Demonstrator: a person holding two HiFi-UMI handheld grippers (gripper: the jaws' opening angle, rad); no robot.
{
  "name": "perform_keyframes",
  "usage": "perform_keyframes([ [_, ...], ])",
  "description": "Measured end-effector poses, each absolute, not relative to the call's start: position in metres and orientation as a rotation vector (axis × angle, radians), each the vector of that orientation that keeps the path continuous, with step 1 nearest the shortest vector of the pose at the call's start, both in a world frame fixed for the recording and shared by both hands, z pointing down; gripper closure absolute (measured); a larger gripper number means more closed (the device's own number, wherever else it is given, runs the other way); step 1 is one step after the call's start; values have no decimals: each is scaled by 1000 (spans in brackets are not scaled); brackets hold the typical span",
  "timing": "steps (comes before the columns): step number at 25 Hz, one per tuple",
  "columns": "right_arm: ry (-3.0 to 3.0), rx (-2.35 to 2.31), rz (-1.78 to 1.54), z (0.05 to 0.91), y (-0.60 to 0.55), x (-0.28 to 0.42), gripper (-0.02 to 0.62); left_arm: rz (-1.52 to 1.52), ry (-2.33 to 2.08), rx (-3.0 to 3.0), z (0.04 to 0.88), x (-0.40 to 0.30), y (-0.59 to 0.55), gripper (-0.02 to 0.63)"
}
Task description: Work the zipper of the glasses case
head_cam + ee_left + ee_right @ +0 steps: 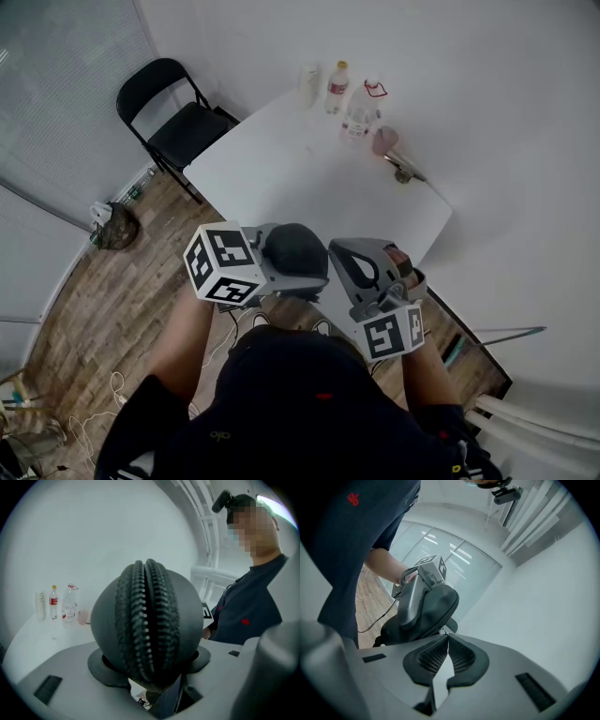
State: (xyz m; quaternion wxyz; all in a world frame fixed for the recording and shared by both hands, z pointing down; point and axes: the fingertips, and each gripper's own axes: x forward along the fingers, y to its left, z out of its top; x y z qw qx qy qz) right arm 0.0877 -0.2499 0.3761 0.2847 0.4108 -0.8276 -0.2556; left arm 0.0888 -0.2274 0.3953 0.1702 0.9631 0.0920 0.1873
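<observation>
In the head view a dark grey glasses case (295, 251) is held up in front of the person, above the near edge of the white table (309, 178). My left gripper (150, 663) is shut on the case. Its pads press both rounded sides, and the case's (147, 625) zipper teeth (143, 620) run up the end that faces the left gripper view. My right gripper (446, 637) is shut, its tips meeting at the edge of the case (424, 609). There they pinch the small metal zipper pull (442, 629). Seen from the head, the right gripper (336, 251) comes in from the right.
At the table's far end stand two plastic bottles (336, 86) (356, 112), a white cup (309, 80), a pink cup (384, 141) and a metal object (405, 169). A black folding chair (178, 122) stands left of the table on the wood floor. Cables lie on the floor near the person.
</observation>
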Motion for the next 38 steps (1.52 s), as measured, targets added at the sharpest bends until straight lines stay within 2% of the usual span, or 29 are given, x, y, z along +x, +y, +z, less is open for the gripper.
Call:
perform_keyframes([
  [21,-2146,992,-709,402,-252,88,575,1116,339,2698,491,94,-204,321],
  [29,-2514,1109,-401,378,-246,103,574,832,298,2816,458,94,-208,322],
  [34,-2868,1203,88,361,-243,119,574,850,88,2970,452,91,-229,322],
  [35,-2948,1145,176,358,-240,117,562,887,17,3020,453,90,-235,322],
  [37,-3049,1008,295,354,-232,106,417,963,-88,3105,452,88,-246,324],
  [38,-3063,968,323,353,-231,100,410,982,-120,3143,450,88,-249,324],
])
